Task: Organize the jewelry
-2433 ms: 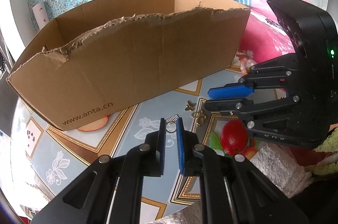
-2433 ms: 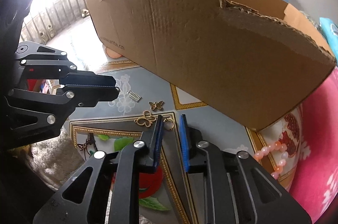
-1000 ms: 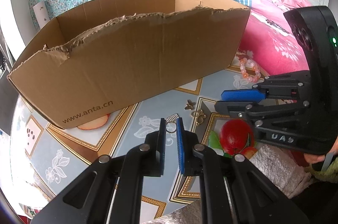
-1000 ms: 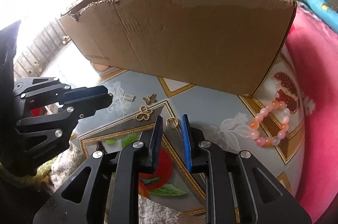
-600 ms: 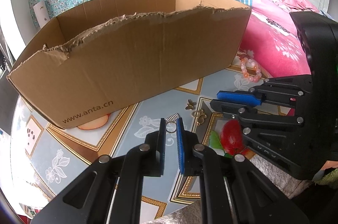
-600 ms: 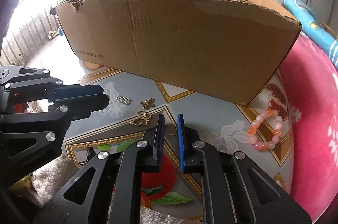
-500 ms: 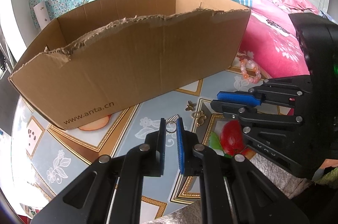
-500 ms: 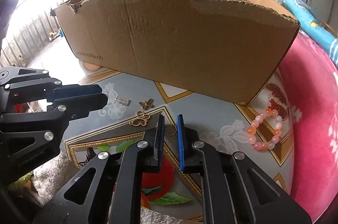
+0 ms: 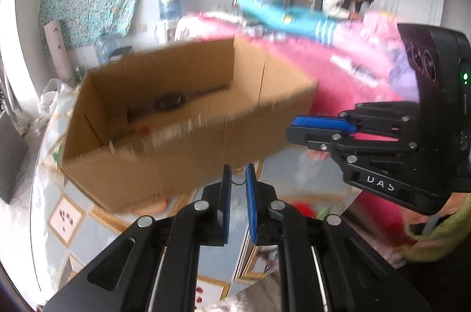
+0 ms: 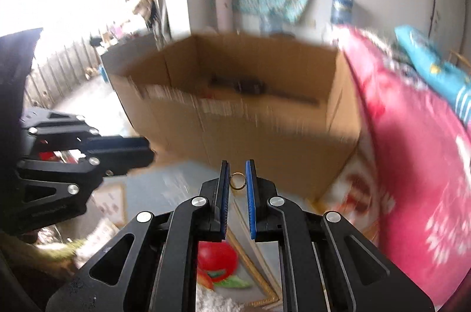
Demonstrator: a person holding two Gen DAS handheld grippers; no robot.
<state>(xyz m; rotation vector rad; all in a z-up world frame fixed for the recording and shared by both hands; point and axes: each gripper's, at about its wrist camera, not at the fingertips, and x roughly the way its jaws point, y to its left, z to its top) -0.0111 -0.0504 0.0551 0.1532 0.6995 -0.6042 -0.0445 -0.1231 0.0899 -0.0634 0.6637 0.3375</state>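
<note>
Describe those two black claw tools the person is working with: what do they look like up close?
Both are matte black plastic frames with cut-out struts and silver screws. The left gripper and right gripper each end in two flat fingers lined with ribbed blue pads. The right one's housing shows white lettering and a green light.

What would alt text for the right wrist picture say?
The right gripper pinches a small gold ring in front of an open cardboard box. The left gripper reaches in from the left; pink bedding lies on the right.
</note>
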